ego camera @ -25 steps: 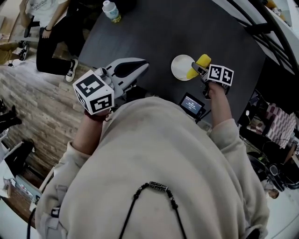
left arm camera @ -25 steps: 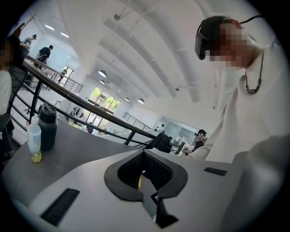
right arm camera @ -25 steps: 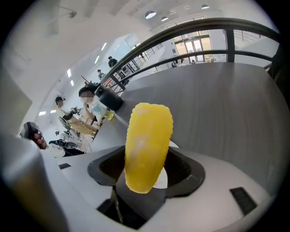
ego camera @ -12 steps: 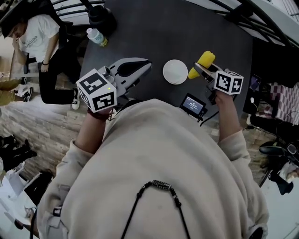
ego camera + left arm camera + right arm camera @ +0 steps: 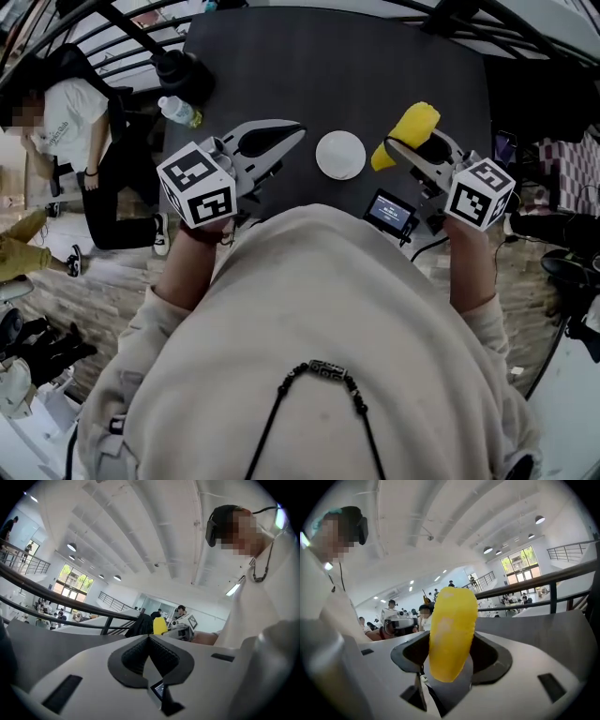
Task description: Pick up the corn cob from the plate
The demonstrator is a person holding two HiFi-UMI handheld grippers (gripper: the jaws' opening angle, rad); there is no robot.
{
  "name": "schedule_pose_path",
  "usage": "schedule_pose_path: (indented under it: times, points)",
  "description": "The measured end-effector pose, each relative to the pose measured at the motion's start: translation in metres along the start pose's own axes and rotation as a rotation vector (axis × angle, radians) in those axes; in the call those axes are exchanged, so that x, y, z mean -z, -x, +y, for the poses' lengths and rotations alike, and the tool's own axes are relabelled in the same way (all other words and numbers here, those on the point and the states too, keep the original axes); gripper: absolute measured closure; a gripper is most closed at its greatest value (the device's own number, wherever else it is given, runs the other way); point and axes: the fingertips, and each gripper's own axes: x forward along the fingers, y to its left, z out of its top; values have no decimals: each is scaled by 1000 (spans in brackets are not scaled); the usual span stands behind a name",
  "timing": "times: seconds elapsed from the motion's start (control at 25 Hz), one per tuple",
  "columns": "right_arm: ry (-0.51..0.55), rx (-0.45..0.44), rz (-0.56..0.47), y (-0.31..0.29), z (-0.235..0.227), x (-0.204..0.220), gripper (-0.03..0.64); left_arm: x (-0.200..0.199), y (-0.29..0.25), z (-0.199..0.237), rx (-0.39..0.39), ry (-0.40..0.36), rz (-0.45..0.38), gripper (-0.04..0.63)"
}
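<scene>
The pick-up looks all but finished: the white plate [image 5: 340, 155] lies bare on the dark tabletop [image 5: 281, 56], and the yellow corn cob [image 5: 410, 129] hangs just right of the plate, apparently raised off the surface. The right hand-held gripper [image 5: 401, 148] pinches it. In the right gripper view the cob [image 5: 451, 630] stands between the dark pads of that hand-held gripper [image 5: 449, 645], with much of its length reaching out past them. The left hand-held gripper [image 5: 286, 136] hovers left of the plate with its jaws pressed together on nothing, as the left gripper view [image 5: 150, 641] shows. What remains is probably only to keep the squeeze steady and the cob level, since a smooth, rounded cob could pivot or slip. Beyond the plate the tabletop offers open room. Right of the plate the tabletop's edge is close behind the cob. A small screen device [image 5: 388, 212] with a cable sits on the near side, right of the plate, under the gripper. A water bottle [image 5: 176, 111] stands well left of the plate, near that edge.
</scene>
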Motion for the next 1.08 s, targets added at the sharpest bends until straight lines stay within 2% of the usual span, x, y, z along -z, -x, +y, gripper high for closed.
schedule_pose_path:
  times: [0.24, 0.48, 0.84, 1.08]
  points:
    - [141, -46, -100, 21, 50, -46, 344, -12, -10, 2, 34, -18, -9, 589]
    - [298, -72, -94, 32, 77, -62, 345, -18, -17, -1, 37, -22, -20, 589]
    - [291, -82, -100, 22, 77, -65, 345, -22, -16, -5, 38, -59, -21, 589]
    - [288, -83, -102, 24, 73, -64, 345, -20, -16, -8, 33, -54, -21, 589]
